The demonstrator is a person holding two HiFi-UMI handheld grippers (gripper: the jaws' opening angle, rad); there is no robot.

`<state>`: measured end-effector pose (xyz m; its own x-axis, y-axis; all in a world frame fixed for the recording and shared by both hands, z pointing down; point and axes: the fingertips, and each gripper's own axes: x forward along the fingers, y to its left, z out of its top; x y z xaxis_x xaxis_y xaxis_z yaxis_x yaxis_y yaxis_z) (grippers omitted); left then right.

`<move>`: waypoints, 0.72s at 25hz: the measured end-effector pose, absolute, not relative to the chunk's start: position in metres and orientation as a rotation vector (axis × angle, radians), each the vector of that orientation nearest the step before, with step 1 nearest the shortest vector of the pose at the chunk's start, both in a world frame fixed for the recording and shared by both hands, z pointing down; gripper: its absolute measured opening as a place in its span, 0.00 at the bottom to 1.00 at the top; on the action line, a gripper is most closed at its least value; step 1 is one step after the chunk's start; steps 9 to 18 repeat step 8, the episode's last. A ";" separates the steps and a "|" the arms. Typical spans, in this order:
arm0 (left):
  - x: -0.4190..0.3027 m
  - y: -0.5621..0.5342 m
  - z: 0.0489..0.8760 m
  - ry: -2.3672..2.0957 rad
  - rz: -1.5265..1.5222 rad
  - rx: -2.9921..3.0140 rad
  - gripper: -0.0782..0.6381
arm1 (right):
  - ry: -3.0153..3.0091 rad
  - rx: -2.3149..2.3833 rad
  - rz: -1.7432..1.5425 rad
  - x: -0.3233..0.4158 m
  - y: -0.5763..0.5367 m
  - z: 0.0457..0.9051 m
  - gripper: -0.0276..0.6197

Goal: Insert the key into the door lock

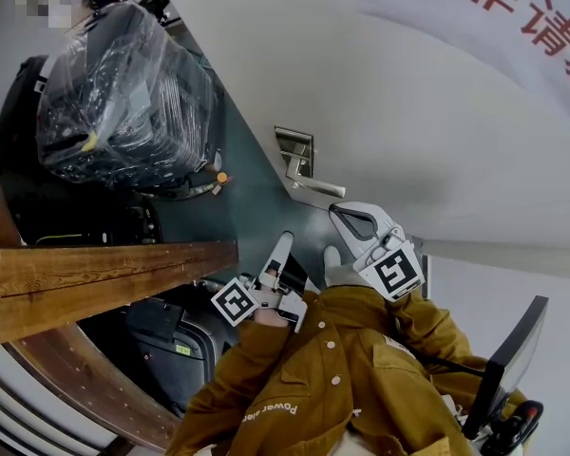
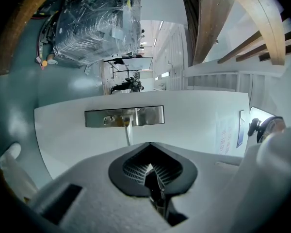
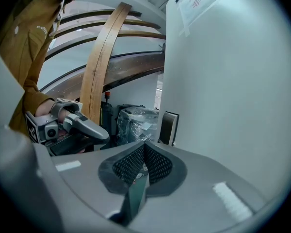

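On the white door (image 1: 427, 131), a metal lock plate (image 1: 294, 150) carries a lever handle (image 1: 309, 180). In the left gripper view the lock plate (image 2: 123, 116) lies straight ahead, with its keyhole (image 2: 108, 119) left of the handle (image 2: 127, 132). My left gripper (image 2: 150, 171) is shut, and a small pale tip that looks like the key (image 2: 150, 167) shows between its pads. In the head view the left gripper (image 1: 285, 240) hangs a short way below the plate. My right gripper (image 1: 340, 215) is close beside the handle. Its jaws (image 3: 143, 166) are shut with nothing clear between them.
A black case wrapped in clear plastic (image 1: 123, 93) stands on the floor past the door. A curved wooden stair rail (image 1: 95, 278) runs on the left. A dark panel (image 1: 513, 350) leans at the lower right. A notice with red print (image 1: 532, 8) hangs on the door.
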<state>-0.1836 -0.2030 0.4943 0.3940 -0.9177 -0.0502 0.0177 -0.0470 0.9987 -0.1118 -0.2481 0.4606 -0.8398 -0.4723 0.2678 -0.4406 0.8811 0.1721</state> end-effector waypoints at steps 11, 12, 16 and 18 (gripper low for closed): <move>-0.184 -0.203 0.494 -0.871 -0.948 1.396 0.11 | -2.730 0.666 -0.188 -0.113 -0.247 0.459 0.05; -0.184 -0.203 0.494 -0.871 -0.948 1.396 0.11 | -2.730 0.666 -0.188 -0.113 -0.247 0.459 0.05; -0.184 -0.203 0.494 -0.871 -0.948 1.396 0.11 | -2.730 0.666 -0.188 -0.113 -0.247 0.459 0.05; -0.184 -0.203 0.494 -0.871 -0.948 1.396 0.11 | -2.730 0.666 -0.188 -0.113 -0.247 0.459 0.05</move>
